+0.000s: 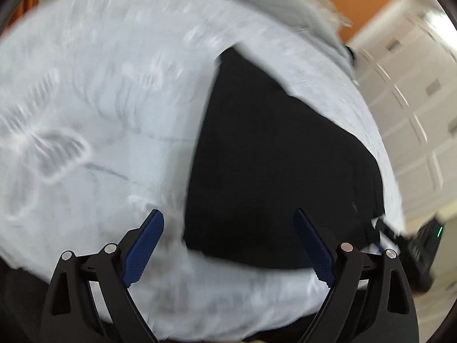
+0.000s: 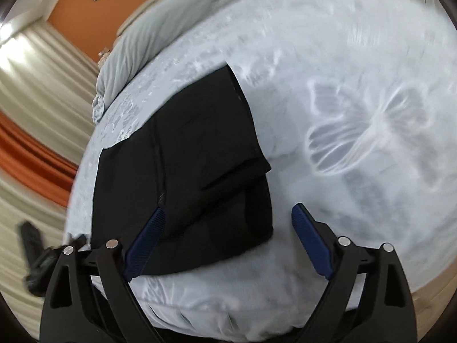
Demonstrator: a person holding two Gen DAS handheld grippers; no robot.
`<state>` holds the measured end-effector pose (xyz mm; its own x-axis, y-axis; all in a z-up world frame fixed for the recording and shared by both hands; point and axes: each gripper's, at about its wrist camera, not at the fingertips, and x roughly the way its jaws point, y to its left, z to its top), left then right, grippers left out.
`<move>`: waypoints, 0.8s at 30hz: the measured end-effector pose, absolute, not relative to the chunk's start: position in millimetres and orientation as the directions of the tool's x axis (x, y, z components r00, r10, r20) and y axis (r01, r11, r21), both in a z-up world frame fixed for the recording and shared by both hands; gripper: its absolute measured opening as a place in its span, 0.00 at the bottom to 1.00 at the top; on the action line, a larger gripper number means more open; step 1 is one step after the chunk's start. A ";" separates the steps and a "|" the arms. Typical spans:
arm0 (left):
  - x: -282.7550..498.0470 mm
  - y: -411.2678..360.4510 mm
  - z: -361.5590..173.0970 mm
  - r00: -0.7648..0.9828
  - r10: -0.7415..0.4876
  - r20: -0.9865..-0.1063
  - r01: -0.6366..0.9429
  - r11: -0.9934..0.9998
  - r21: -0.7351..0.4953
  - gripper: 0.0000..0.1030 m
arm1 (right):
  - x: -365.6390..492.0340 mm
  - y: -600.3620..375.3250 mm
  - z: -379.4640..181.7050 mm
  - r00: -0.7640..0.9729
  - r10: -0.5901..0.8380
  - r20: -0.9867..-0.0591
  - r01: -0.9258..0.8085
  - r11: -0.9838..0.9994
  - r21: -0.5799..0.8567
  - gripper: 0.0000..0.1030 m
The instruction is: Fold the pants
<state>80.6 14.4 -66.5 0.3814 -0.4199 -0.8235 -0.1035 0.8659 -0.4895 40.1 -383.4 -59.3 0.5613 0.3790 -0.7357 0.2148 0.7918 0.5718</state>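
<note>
Here, folded pants (image 2: 182, 177), butterfly bedspread (image 2: 357, 131), pillow (image 2: 137, 43)

Both wrist views angled down, close over bed (image 1: 85, 100), sharing pants (image 1: 271, 157)

Folded blk pants (image 2: 185, 171) on bedspread (image 2: 328, 71), fingers (image 2: 311, 243) wide.

Folded pants (image 2: 185, 171) lie on the bed (image 2: 342, 171), near its edge.
</note>
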 end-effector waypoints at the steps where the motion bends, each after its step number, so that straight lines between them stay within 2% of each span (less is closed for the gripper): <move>1: 87.0 15.4 -73.9 0.380 -0.434 -0.817 -0.116 0.854 -0.508 0.87 | 44.6 -379.8 -61.4 0.578 0.391 -0.716 0.187 0.791 0.583 0.85; 3: 95.5 6.2 -70.2 0.425 -0.440 -0.791 -0.050 0.861 -0.505 0.86 | 54.4 -371.8 -67.6 0.560 0.449 -0.696 0.156 0.769 0.621 0.45; 4: 98.6 -0.2 -69.6 0.411 -0.458 -0.788 -0.028 0.858 -0.513 0.81 | 58.2 -369.2 -71.2 0.552 0.473 -0.686 0.155 0.751 0.642 0.36; 5: 101.3 -8.6 -68.2 0.402 -0.495 -0.770 -0.007 0.839 -0.543 0.70 | 61.4 -366.3 -73.4 0.546 0.499 -0.673 0.141 0.737 0.661 0.18; 6: 103.1 -13.9 -67.5 0.393 -0.503 -0.770 0.009 0.839 -0.544 0.60 | 62.9 -364.7 -71.8 0.550 0.505 -0.665 0.131 0.735 0.666 0.17; 7: 105.4 -19.3 -66.8 0.379 -0.510 -0.772 0.027 0.840 -0.541 0.26 | 62.9 -362.8 -65.1 0.561 0.508 -0.654 0.112 0.737 0.667 0.16; 8: 108.0 -21.4 -65.2 0.368 -0.520 -0.771 0.034 0.836 -0.547 0.19 | 62.3 -361.6 -57.8 0.570 0.511 -0.643 0.095 0.736 0.670 0.15; 10: 111.2 -18.1 -50.7 0.385 -0.551 -0.741 0.038 0.811 -0.584 0.16 | 61.4 -357.0 -33.0 0.594 0.524 -0.610 0.036 0.741 0.671 0.15; 16: 126.9 -17.8 29.4 0.481 -0.575 -0.662 0.153 0.798 -0.583 0.15 | 84.4 -340.2 47.9 0.658 0.543 -0.521 -0.140 0.769 0.624 0.15; 24: 188.0 13.7 111.8 0.601 -0.564 -0.566 0.220 0.797 -0.562 0.15 | 151.2 -313.9 119.4 0.706 0.571 -0.419 -0.305 0.779 0.548 0.15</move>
